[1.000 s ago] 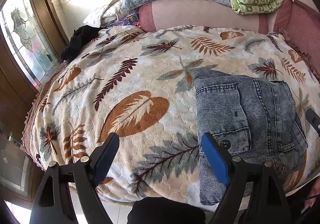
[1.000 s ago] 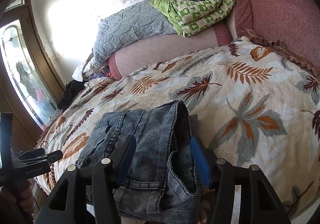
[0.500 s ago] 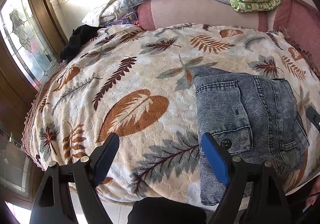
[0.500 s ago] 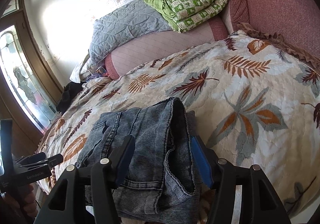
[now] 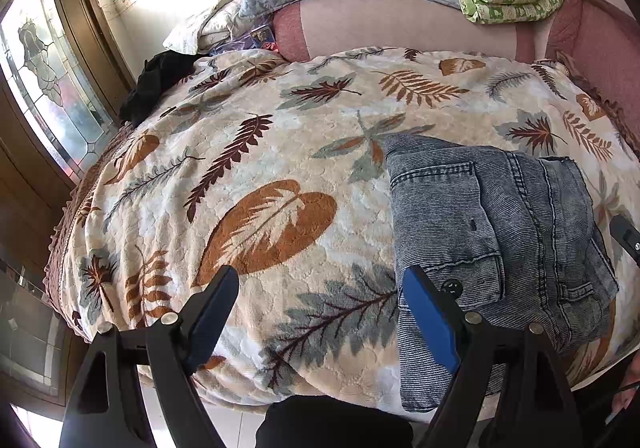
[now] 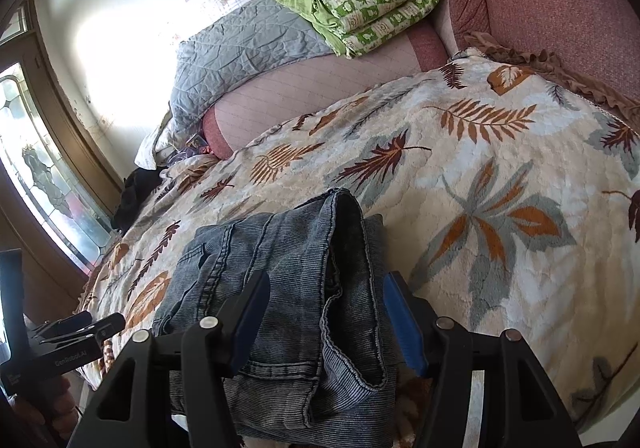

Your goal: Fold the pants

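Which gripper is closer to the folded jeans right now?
Right. The right gripper straddles the folded jeans, jaws open on either side. The left gripper hovers over bare blanket beside their left edge.

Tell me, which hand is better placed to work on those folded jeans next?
Probably the right. The right gripper hangs over the folded grey-blue denim pants, jaws apart, fabric between them. The left gripper stands open over the bare leaf-patterned blanket beside them.

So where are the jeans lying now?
The jeans lie folded on the leaf-print blanket near the bed's front edge. In the left wrist view they are at the lower right; in the right wrist view, between the right gripper's open fingers.
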